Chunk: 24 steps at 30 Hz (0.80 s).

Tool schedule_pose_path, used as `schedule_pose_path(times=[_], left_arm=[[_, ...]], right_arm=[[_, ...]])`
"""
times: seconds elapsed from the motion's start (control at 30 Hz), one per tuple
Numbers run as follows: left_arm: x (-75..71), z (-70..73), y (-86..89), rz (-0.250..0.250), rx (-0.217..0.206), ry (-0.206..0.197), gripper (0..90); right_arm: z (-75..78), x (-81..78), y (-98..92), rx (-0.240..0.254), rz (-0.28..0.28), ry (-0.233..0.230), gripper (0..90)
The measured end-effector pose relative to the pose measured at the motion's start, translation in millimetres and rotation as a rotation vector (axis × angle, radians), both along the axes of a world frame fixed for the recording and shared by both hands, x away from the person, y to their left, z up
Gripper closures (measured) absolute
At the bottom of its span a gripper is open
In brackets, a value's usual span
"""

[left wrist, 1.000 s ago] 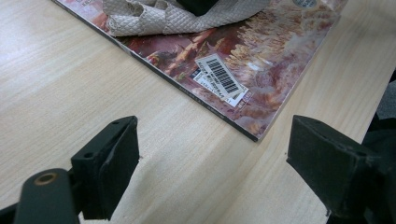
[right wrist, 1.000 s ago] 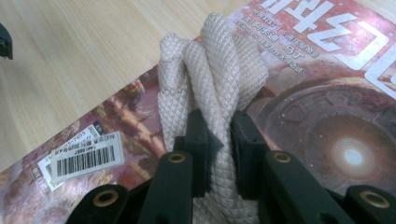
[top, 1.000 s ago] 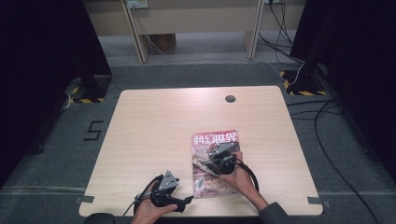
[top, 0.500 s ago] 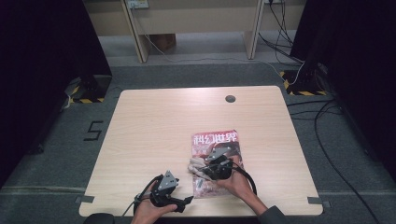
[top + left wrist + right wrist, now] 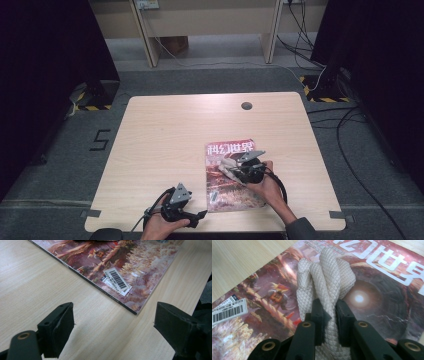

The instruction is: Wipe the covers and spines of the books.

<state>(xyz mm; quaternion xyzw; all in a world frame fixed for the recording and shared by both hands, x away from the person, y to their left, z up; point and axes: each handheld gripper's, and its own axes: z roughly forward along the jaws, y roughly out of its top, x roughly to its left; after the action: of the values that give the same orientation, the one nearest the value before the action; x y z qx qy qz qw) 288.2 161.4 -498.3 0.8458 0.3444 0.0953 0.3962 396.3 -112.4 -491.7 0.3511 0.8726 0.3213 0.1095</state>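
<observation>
The right tool (image 5: pixel 329 312) is clamped on a bundle of white braided rope (image 5: pixel 324 280). Its jaws pinch several folded strands together, a grip that probably keeps the loops from falling apart while the bundle is carried. The rope is held just above the magazine (image 5: pixel 230 175), over the upper part of the cover near the title; whether it touches the cover cannot be told.

The magazine lies flat on the bench (image 5: pixel 165 135), in the near right area, with its barcode label (image 5: pixel 116 280) toward the near corner.

The left tool (image 5: pixel 113 322) stands with its jaws wide apart and nothing between them. It rests low at the near edge of the bench and points at the magazine's near corner. This position likely lets it steady or lift the magazine, or take the rope, when needed.
</observation>
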Motion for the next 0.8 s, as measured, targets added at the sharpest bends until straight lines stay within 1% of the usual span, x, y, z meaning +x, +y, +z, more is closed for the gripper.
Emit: schedule_pose_path(times=[0.07, 0.13, 0.2, 0.3, 0.33, 0.4, 0.5, 0.6, 0.67, 0.73, 0.8], left_arm=[[0.0, -0.3, 0.0, 0.001, 0.001, 0.000, 15.9], [0.1, -0.4, -0.3, 0.000, 0.001, 0.001, 15.9], [0.0, -0.5, -0.6, 0.000, 0.000, 0.001, 15.9], [-0.1, -0.3, -0.4, 0.000, 0.002, 0.000, 15.9], [-0.1, -0.2, -0.1, 0.000, 0.002, 0.000, 15.9], [-0.1, -0.1, 0.3, 0.003, 0.002, -0.002, 15.9], [0.0, -0.2, 0.3, 0.004, 0.001, -0.002, 15.9], [-0.1, -0.2, 0.1, 0.004, 0.004, -0.004, 15.9], [0.1, -0.6, -0.4, 0.001, 0.003, -0.002, 15.9], [0.2, -0.8, -0.8, 0.002, 0.003, -0.001, 15.9], [0.3, -0.8, -0.7, 0.002, 0.004, -0.002, 15.9]], right_arm=[[0.0, -1.3, -0.2, -0.008, 0.010, -0.010, 79.4], [0.3, -5.2, 1.9, -0.008, 0.020, -0.004, 79.4], [0.0, -9.1, 4.6, -0.012, 0.035, -0.014, 79.4], [0.0, -11.1, 4.7, -0.009, 0.046, -0.008, 79.4], [-0.3, -10.2, 3.1, 0.000, 0.040, -0.001, 79.3], [0.0, -7.5, -1.6, -0.004, 0.023, -0.008, 79.3], [0.6, -1.5, -13.4, -0.013, -0.023, -0.011, 79.3], [0.4, 5.0, -27.6, -0.010, -0.074, -0.021, 79.3], [0.4, 7.2, -34.4, -0.008, -0.099, -0.022, 79.3], [0.1, 6.9, -36.7, 0.000, -0.104, -0.018, 79.4], [0.7, 4.7, -34.7, -0.014, -0.096, -0.023, 79.4]])
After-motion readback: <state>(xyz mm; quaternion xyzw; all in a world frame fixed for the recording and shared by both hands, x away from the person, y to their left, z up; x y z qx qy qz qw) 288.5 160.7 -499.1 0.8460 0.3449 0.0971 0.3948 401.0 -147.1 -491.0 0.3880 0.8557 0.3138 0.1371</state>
